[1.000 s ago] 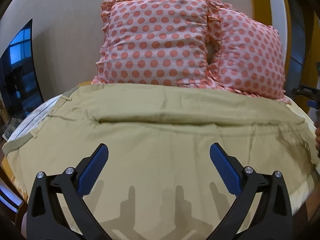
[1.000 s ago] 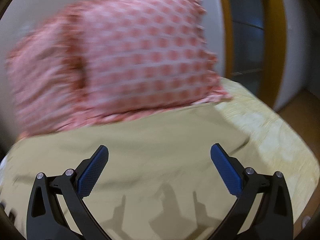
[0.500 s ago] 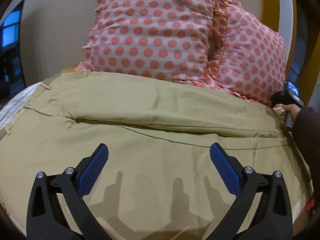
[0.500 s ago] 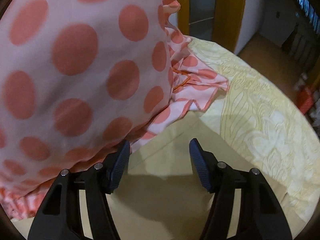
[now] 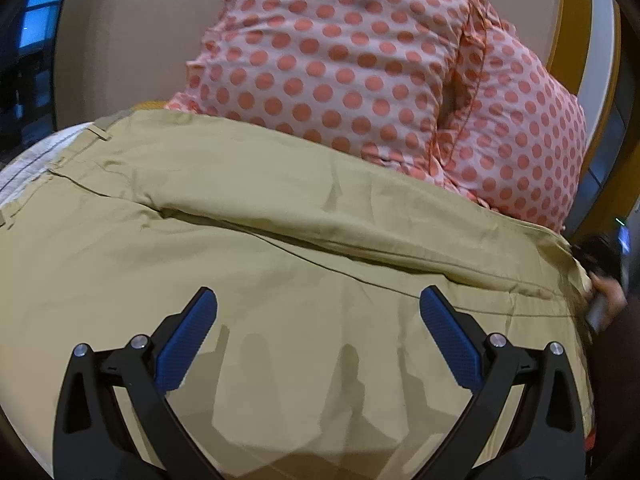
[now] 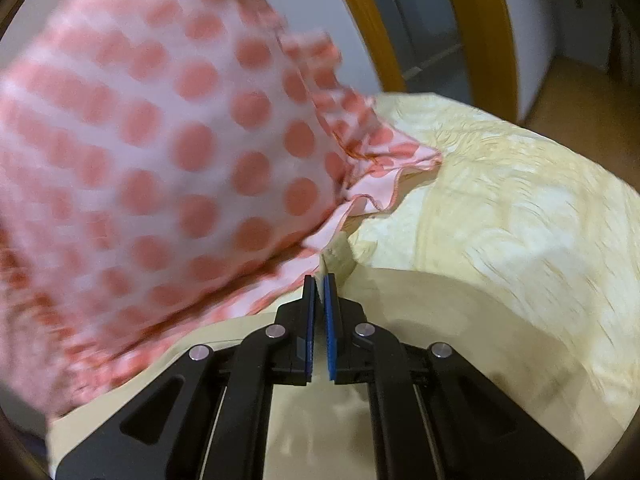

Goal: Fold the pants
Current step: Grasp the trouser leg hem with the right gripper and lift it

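Khaki pants (image 5: pixel 280 240) lie spread across the bed, waistband with belt loops at the far left, leg ends at the right. My left gripper (image 5: pixel 318 312) is open and empty, hovering just above the middle of the pants. My right gripper (image 6: pixel 319 282) is shut on the corner of a pant leg hem (image 6: pixel 338 254), close under the pillow's frill. In the left wrist view the right gripper and the hand holding it (image 5: pixel 604 292) sit at the pants' far right edge.
Two pink polka-dot pillows (image 5: pixel 360 60) lean against the wall behind the pants; one (image 6: pixel 160 140) fills the left of the right wrist view. A pale yellow patterned bedspread (image 6: pixel 520 220) covers the bed. A doorway with a yellow frame (image 6: pixel 480 40) stands beyond the bed's right side.
My right gripper moved in under the pillow to the pant hem corner and closed on it. My left gripper moved lower and closer over the pants and stayed open.
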`<state>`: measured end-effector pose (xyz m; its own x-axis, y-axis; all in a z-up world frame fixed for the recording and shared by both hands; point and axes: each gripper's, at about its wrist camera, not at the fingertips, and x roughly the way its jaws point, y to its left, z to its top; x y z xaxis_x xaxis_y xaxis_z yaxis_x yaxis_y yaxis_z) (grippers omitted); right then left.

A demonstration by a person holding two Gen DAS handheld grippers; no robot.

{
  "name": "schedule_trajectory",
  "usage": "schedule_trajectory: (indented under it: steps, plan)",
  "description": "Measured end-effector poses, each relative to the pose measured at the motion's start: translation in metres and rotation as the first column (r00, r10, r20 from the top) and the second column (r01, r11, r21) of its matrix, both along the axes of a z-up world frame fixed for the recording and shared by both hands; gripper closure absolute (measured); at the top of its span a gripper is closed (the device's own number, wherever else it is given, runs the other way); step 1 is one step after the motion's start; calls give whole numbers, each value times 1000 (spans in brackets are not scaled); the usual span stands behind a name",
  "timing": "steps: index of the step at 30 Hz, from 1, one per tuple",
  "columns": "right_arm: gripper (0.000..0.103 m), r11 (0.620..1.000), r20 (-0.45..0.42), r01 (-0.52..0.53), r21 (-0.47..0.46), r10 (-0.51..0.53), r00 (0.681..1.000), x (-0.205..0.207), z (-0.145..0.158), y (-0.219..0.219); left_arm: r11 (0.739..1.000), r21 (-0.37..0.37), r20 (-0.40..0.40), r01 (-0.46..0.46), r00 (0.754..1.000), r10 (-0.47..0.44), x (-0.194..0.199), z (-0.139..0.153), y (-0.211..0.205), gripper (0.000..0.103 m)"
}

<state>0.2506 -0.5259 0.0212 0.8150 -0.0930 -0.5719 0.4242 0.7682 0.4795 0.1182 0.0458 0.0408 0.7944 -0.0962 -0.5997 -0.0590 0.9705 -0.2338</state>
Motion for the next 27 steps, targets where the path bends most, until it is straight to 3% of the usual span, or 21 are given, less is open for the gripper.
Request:
schedule_trajectory:
  steps: [3,5,7,11,13,16,19,21,22,23,25,27]
  plan:
    - [98,999,120,-38,35,34,992,-70,7,7,1000,14,8,-1,1000,1,-5,3,-1,2]
    - [98,997,146,-45,56,37,989,-96,11,15,1000,21,13,0,1000,-1,-9,5,-3,2]
    - [98,996,123,-39,77,29,992,-127,1,25,1000,28,21,4,1000,-4,-13,9,-6,2]
    - [97,985,54,-43,169,35,998,-138,-18,27,998,57,33,6,999,-8,-19,15,-12,2]
    - [90,965,34,-28,259,20,999,-154,-22,28,997,78,38,3,999,-6,-21,20,-14,2]
    - [58,948,29,-15,318,6,1000,-156,-33,21,995,102,62,-5,998,-2,-27,28,-11,2]
    - [53,947,38,-6,321,-6,999,-155,-36,23,994,108,84,-9,996,0,-26,36,-3,2]
    - [60,952,45,-2,306,-13,999,-152,-38,23,995,97,76,-12,997,4,-21,42,4,2]
    - [74,953,50,-18,302,3,999,-149,-41,22,996,86,74,-7,997,1,-18,44,7,2]
    - [101,943,57,-42,330,24,998,-145,-46,20,998,62,71,9,997,-13,-12,46,13,2]
    - [101,918,148,-75,389,18,989,-157,-48,11,999,-13,63,51,997,-50,1,50,26,2]
    - [102,928,222,-77,365,-7,975,-175,-37,6,991,-117,44,62,997,-57,19,53,46,2]
